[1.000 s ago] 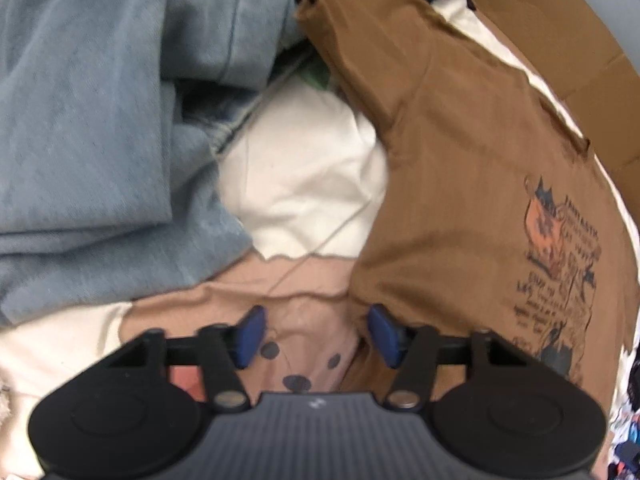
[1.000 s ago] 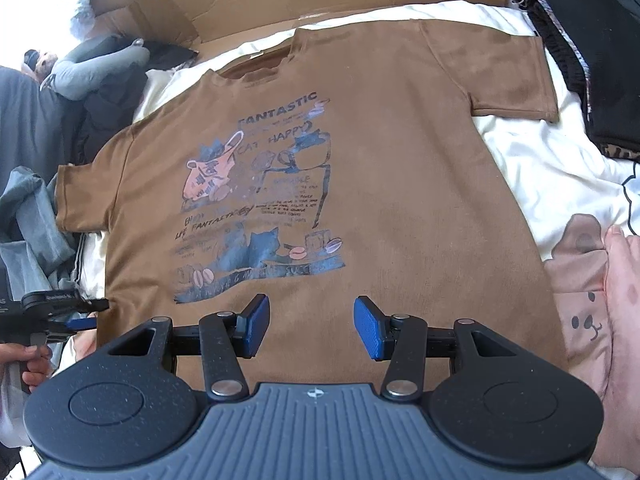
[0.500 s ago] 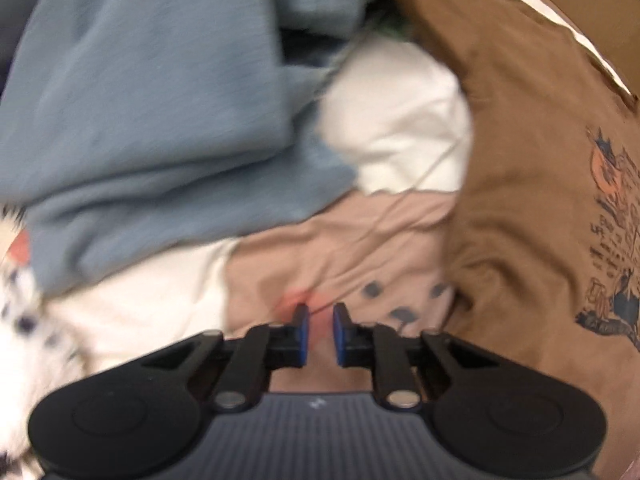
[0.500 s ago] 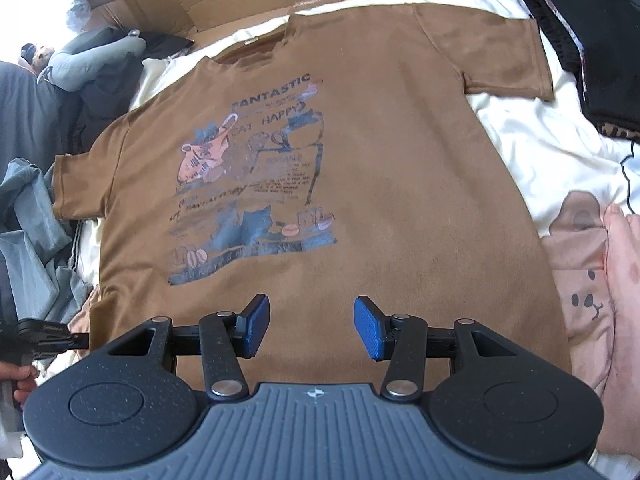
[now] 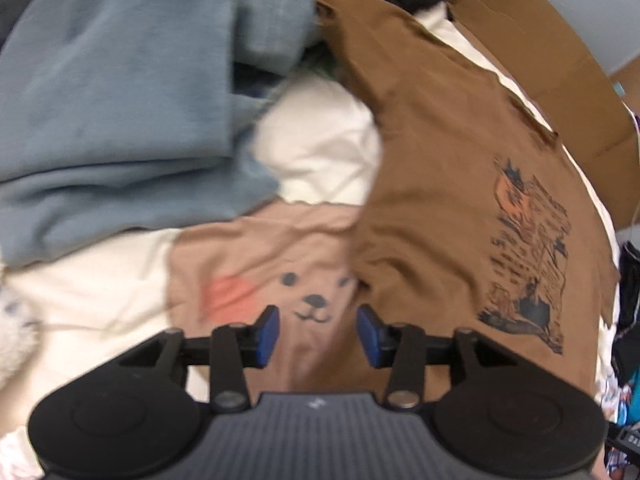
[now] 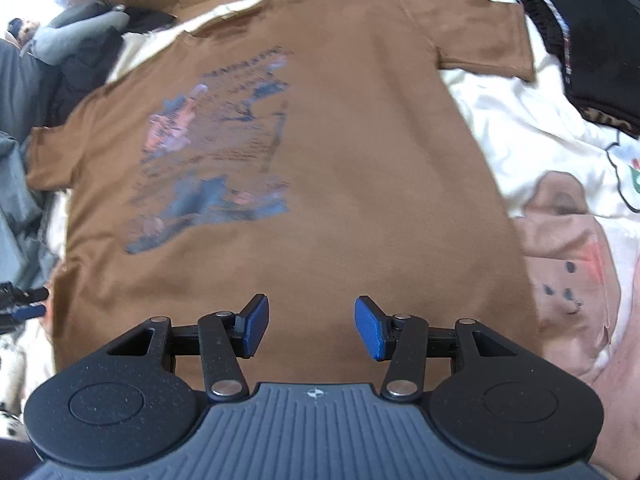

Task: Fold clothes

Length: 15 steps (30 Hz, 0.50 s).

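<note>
While brown T-shirt (image 6: 340, 160) lies flat, left tool (image 5: 318, 334) and right tool (image 6: 311, 328) both released, empty.

We see a bed covered by a cream sheet (image 6: 520, 128) printed with bear faces. Flattened brown cardboard (image 5: 560, 80) lies along its far edge, against a pale grey wall (image 5: 592, 12). Bright daylight washes the far left corner.
</note>
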Each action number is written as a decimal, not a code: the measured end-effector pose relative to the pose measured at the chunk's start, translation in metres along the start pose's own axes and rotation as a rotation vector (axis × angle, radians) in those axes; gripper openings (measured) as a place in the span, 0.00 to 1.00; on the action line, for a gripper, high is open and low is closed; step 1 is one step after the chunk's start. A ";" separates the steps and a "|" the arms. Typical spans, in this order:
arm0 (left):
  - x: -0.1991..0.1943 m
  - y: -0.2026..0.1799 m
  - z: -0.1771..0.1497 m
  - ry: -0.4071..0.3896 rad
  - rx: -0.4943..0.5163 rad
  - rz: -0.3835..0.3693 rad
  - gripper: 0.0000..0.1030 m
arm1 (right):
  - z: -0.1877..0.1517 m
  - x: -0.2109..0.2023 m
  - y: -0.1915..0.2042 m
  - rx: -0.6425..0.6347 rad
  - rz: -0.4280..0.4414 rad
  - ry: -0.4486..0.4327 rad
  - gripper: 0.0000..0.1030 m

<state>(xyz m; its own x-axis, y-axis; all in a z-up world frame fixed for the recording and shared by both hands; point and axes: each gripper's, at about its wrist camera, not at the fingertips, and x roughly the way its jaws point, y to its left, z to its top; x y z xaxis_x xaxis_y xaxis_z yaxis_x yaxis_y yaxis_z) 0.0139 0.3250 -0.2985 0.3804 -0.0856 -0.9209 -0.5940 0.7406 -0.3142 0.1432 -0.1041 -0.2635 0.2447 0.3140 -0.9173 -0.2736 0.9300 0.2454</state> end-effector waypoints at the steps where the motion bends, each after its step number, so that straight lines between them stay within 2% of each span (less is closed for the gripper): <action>1: 0.001 -0.003 0.000 0.002 0.006 -0.018 0.47 | -0.001 0.000 -0.004 0.000 -0.006 -0.003 0.53; 4: 0.012 -0.010 -0.006 0.020 0.030 -0.003 0.48 | -0.003 -0.002 -0.017 0.019 -0.033 -0.014 0.54; 6: 0.019 -0.012 -0.009 0.039 0.030 0.006 0.12 | -0.004 -0.004 -0.023 0.044 -0.033 -0.027 0.53; 7: 0.023 -0.010 -0.011 0.052 0.019 0.007 0.04 | -0.004 -0.005 -0.025 0.040 -0.040 -0.033 0.53; 10: 0.025 -0.010 -0.018 0.053 0.058 0.047 0.02 | -0.006 -0.009 -0.033 0.014 -0.059 -0.043 0.53; 15: 0.016 -0.008 -0.028 0.048 0.071 0.072 0.02 | -0.010 -0.017 -0.048 -0.032 -0.089 -0.049 0.53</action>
<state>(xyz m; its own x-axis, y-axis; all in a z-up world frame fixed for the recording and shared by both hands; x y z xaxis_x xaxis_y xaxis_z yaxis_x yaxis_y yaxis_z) 0.0051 0.2988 -0.3167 0.3033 -0.0611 -0.9509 -0.5658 0.7914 -0.2313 0.1432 -0.1559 -0.2631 0.3144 0.2403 -0.9184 -0.2785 0.9482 0.1528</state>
